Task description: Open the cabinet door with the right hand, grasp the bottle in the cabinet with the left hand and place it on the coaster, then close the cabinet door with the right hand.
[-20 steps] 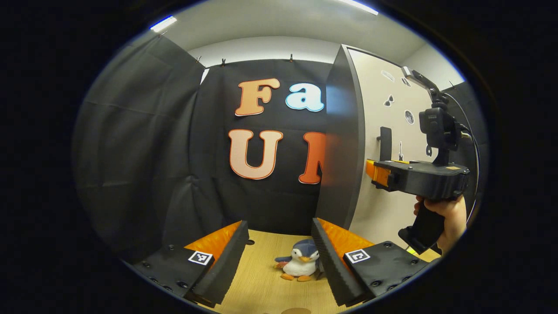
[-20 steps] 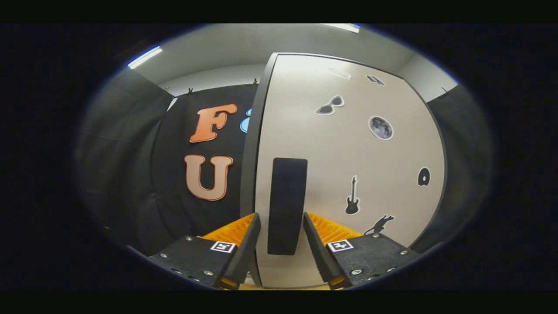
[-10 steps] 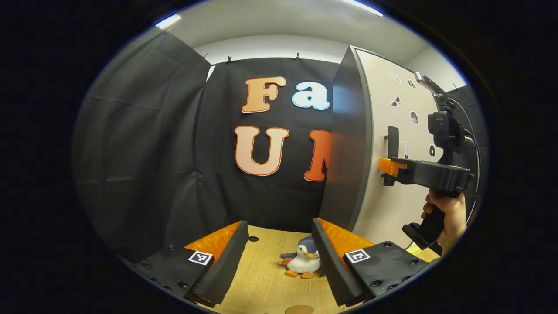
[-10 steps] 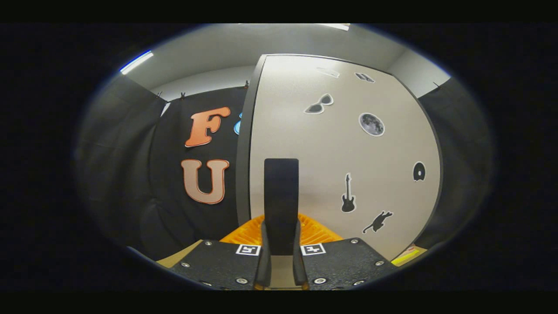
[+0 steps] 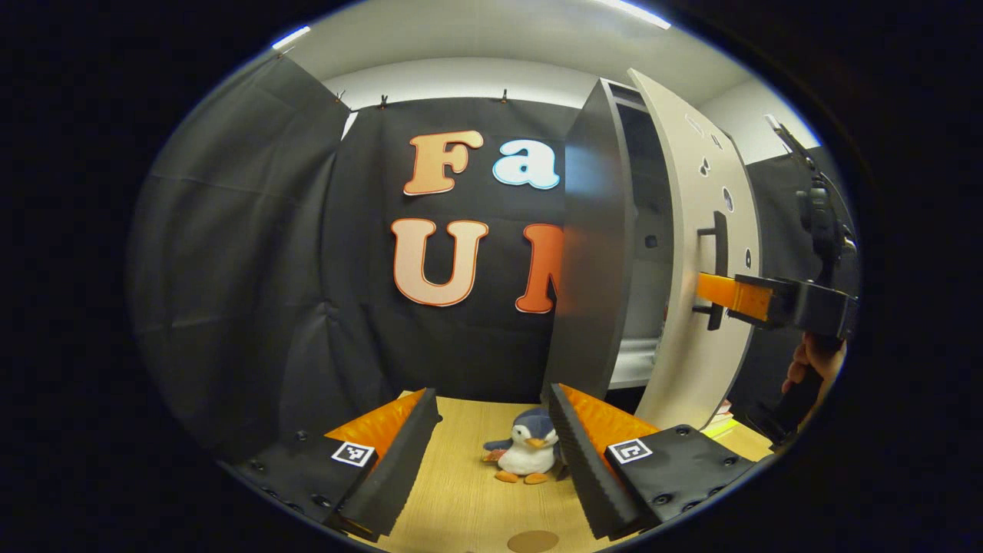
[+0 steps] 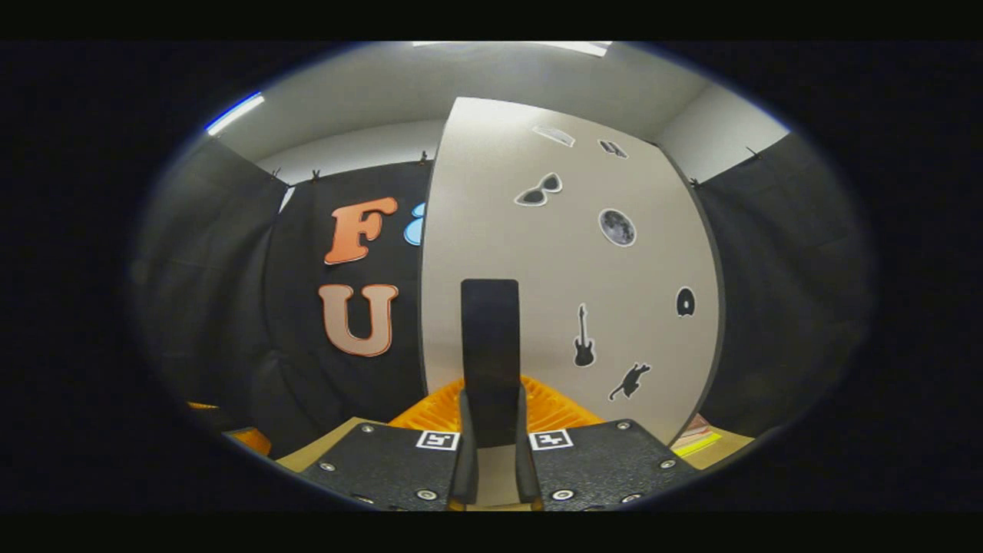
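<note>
The dark cabinet (image 5: pixel 591 246) stands at the right of the left gripper view, its pale sticker-covered door (image 5: pixel 699 230) swung partly outward. My right gripper (image 5: pixel 705 286) is shut on the door's black vertical handle (image 5: pixel 719 261), with a hand under its grip. In the right gripper view the fingers clamp the handle (image 6: pixel 489 338) from both sides, gripper (image 6: pixel 491 395) square to the door (image 6: pixel 568 269). Through the gap the cabinet's inside (image 5: pixel 649 253) is dim with a pale shelf; its contents are hidden. My left gripper (image 5: pixel 491 395) hangs open over the table. A round brown coaster (image 5: pixel 532 541) lies at the bottom edge.
A small penguin plush (image 5: pixel 526 453) sits on the wooden table (image 5: pixel 461 491) just beyond my left gripper's right finger. Something flat and yellow-edged (image 5: pixel 722 422) lies on the table by the door's lower corner. Black cloth walls close in the left and back.
My right gripper closed on the handle and has pulled the door outward, opening a gap into the cabinet. The left gripper has stayed open and almost still.
</note>
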Tool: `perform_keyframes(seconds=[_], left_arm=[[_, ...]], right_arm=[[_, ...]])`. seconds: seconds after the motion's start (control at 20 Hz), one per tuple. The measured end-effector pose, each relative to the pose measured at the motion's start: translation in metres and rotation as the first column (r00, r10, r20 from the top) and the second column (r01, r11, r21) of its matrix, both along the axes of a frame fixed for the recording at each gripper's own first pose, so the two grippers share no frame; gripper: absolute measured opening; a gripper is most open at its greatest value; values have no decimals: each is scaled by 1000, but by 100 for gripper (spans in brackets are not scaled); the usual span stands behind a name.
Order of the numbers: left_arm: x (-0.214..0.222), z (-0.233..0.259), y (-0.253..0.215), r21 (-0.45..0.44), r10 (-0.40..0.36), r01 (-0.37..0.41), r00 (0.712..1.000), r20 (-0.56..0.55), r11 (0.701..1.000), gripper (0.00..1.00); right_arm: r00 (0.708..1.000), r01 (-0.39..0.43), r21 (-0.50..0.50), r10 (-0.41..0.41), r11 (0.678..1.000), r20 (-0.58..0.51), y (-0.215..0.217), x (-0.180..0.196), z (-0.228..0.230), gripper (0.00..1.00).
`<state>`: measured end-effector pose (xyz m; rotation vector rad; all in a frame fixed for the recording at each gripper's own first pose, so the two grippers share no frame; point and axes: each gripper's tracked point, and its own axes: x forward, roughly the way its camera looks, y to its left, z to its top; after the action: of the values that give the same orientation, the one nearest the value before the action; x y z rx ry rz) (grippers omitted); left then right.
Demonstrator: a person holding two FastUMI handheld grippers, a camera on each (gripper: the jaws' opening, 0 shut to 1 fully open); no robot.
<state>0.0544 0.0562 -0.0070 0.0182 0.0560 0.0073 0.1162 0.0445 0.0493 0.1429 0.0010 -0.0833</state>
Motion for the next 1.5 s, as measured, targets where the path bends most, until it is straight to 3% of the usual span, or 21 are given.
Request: perform_keyframes(seconds=[0.2,0.4,0.85,1.0,1.3,1.5], left_arm=[[-10,11,-34,-3,-38,38,999,28,999,95],[-15,13,-76,-42,-65,67,997,39,997,95],[-40,20,-161,-57,-119,123,991,67,991,95],[-52,17,-186,-62,-141,144,988,57,988,95],[-70,22,-225,-30,-175,177,983,60,984,94],[-81,19,-257,-20,-217,218,975,57,976,95]], right_arm=[[1000,-24,7,24,1000,3,-36,-76,-8,19],[999,-47,15,47,999,-9,-60,-120,-9,19],[1000,-15,27,15,1000,-8,-131,-196,-8,16],[999,31,30,-31,999,-12,-162,-218,-9,18],[988,146,29,-144,989,-49,-232,-253,-24,8],[986,160,15,-159,987,-44,-275,-267,-34,7]])
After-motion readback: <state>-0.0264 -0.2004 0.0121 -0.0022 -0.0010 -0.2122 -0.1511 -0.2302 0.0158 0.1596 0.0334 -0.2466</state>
